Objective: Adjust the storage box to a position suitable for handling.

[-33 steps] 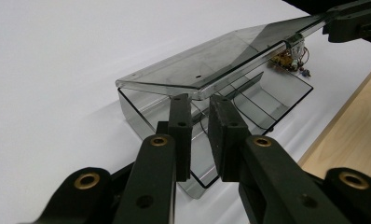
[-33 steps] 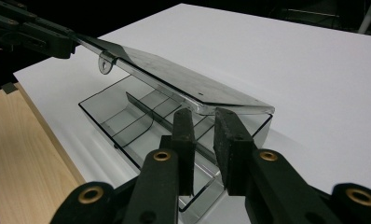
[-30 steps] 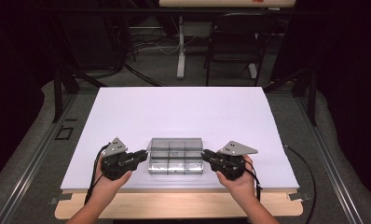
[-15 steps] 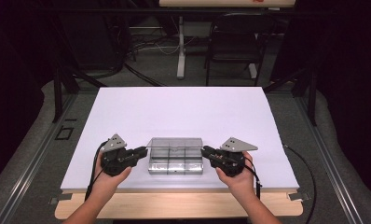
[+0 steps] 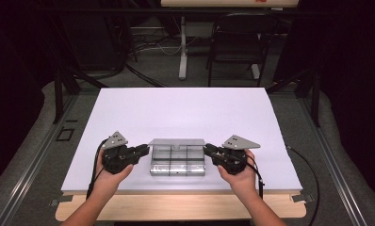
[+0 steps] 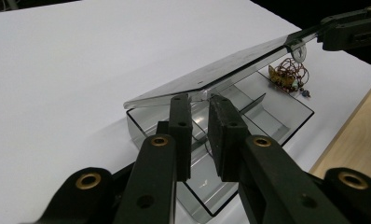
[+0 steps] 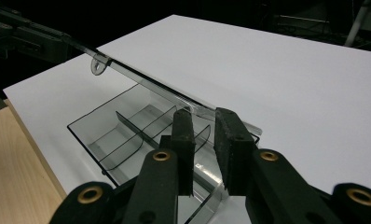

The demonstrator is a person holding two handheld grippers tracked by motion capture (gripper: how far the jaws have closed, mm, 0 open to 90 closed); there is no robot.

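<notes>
One clear plastic organizer box [image 5: 177,162] is sitting on the white table [image 5: 185,110], close to the table's near edge. It is rectangular, glossy and see-through, with thin dividers splitting its tray into small compartments. One compartment at the box's right end is holding a small tangle of reddish wire [image 6: 288,74]. Its flat transparent lid [image 5: 177,141] is standing partly raised over the tray, hinged along the box's far side.

Two black grippers are flanking the box, one at each short end. The left gripper [image 5: 139,149] is pinching the lid's left corner with its jaws drawn narrow. The right gripper [image 5: 210,150] is pinching the lid's right corner in the same way, jaws also narrow. Each is carrying one grey three-cornered plate on top.

Beyond the box, the smooth matte tabletop is stretching away bare to its far edge, leaving wide room. Farther off, one dark chair [image 5: 240,42] is standing on the floor.
</notes>
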